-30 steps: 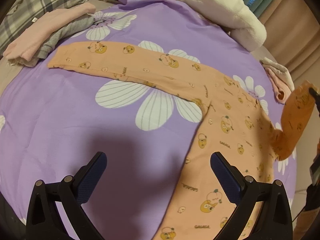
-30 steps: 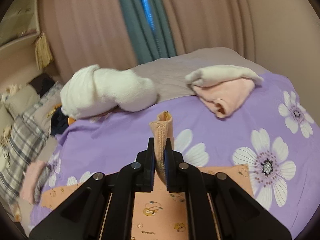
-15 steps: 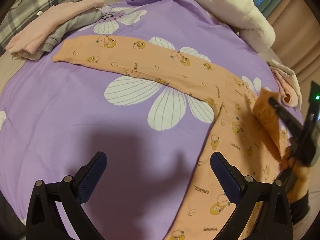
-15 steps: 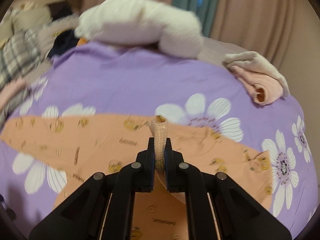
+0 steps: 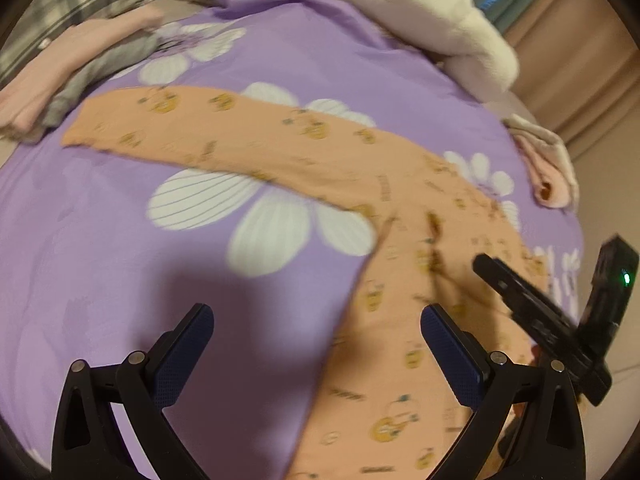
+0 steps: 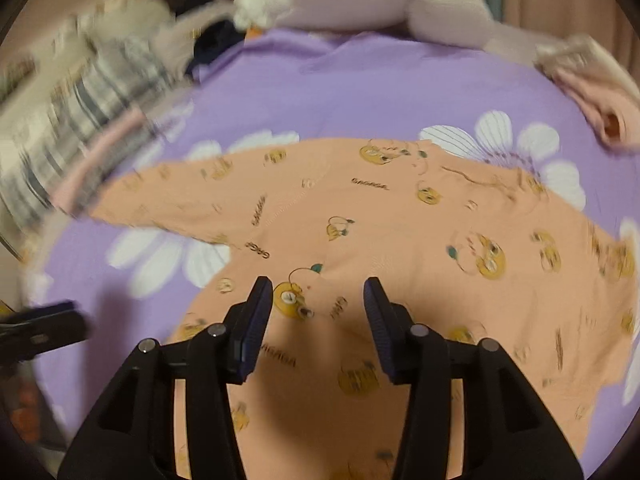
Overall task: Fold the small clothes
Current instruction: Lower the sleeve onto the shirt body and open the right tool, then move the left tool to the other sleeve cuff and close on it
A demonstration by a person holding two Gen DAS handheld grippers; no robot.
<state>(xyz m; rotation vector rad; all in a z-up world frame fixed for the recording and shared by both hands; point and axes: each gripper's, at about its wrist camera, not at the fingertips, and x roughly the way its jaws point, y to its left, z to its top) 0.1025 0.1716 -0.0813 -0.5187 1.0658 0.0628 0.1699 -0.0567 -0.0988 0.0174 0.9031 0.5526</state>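
Note:
An orange long-sleeved child's top (image 5: 400, 240) with a yellow cartoon print lies flat on the purple flowered bedspread (image 5: 120, 240). Its left sleeve (image 5: 200, 128) stretches out to the far left. My left gripper (image 5: 316, 332) is open and empty, low over the bedspread at the top's left edge. My right gripper (image 6: 318, 300) is open and empty, just above the top's body (image 6: 400, 240); it also shows in the left wrist view (image 5: 520, 292). The right sleeve lies folded in over the body.
A pink and grey pile of clothes (image 5: 72, 72) lies at the far left. A white plush blanket (image 5: 420, 12) lies at the back. A rolled pink and cream garment (image 5: 548, 168) sits at the right bed edge. A plaid pillow (image 6: 80, 92) is at left.
My right gripper carried the right sleeve over the top's body, lowered it and opened, letting the sleeve go. My left gripper stayed open and shifted slightly.

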